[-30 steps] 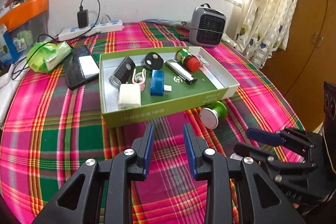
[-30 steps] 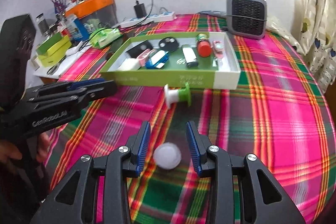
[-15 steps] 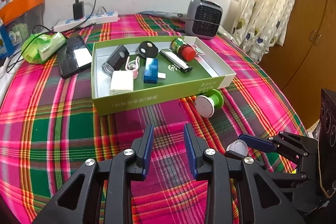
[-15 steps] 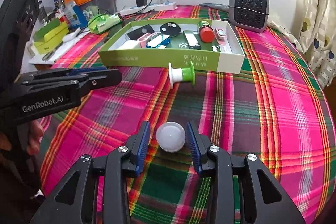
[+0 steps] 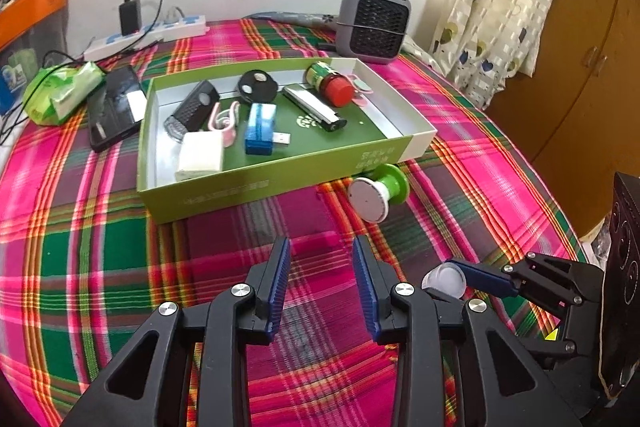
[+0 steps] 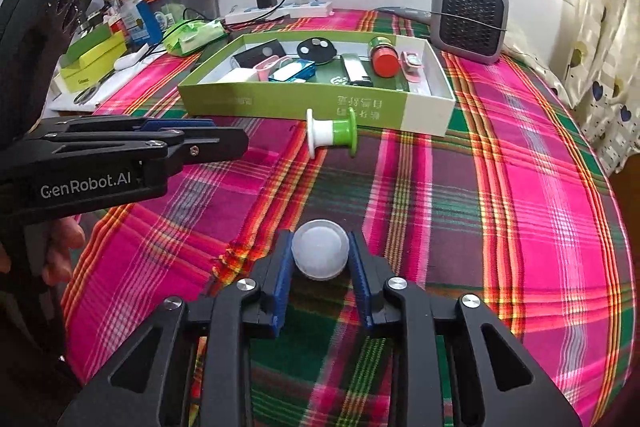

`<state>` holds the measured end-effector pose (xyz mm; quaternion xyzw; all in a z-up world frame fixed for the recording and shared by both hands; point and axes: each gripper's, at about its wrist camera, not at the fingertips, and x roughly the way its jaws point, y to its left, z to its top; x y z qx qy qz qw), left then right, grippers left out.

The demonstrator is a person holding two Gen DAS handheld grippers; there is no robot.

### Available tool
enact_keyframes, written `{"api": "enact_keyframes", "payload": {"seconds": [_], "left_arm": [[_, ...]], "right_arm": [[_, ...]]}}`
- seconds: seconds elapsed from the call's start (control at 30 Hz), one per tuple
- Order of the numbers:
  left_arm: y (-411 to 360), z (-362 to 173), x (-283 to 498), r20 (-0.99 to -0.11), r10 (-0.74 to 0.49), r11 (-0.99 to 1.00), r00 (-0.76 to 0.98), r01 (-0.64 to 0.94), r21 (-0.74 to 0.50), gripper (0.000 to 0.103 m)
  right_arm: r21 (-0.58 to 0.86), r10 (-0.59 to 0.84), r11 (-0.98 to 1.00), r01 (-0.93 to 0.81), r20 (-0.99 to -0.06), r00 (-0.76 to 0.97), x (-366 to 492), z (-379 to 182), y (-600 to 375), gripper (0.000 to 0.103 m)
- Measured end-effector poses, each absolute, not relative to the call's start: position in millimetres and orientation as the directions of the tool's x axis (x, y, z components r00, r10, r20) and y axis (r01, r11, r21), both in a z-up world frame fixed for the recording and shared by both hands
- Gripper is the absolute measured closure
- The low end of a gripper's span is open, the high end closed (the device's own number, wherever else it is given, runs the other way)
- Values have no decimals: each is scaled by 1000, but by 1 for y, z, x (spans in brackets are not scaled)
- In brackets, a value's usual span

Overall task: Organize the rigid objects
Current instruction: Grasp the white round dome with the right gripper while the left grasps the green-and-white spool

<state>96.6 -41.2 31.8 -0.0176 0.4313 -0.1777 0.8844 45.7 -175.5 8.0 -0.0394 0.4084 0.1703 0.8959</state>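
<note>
Right tool [image 6: 320, 259] now clamped on white cap [image 6: 320, 254], lifted off cloth; left tool [image 5: 322, 277] unchanged, open, empty.

A second ago my right gripper [image 6: 320, 261] stood open around the white round cap [image 6: 320, 254] on the plaid cloth [image 6: 520, 207]; now its blue pads [image 6: 283, 267] press the cap from both sides and it sits higher between the tips. In my left view the green box [image 5: 256, 187] has drifted from 12 toward 11 o'clock, and the cap now shows at 4 o'clock in the right gripper's tips.
</note>
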Motion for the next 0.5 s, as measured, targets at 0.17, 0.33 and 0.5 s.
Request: {"api": "enact_keyframes", "payload": {"seconds": [0.17, 0.33, 0.5], "left_arm": [[-52, 30, 102, -763, -353, 927, 542, 311, -208, 67], [-68, 29, 109, -768, -356, 924, 533, 321, -206, 64], [-84, 32, 116, -764, -357, 923, 537, 328, -202, 61]], "right_arm": [[78, 270, 944, -320, -740, 616, 46, 8, -185, 74], [83, 261, 950, -300, -738, 623, 47, 9, -196, 74], [92, 259, 954, -287, -734, 628, 49, 9, -204, 74]]}}
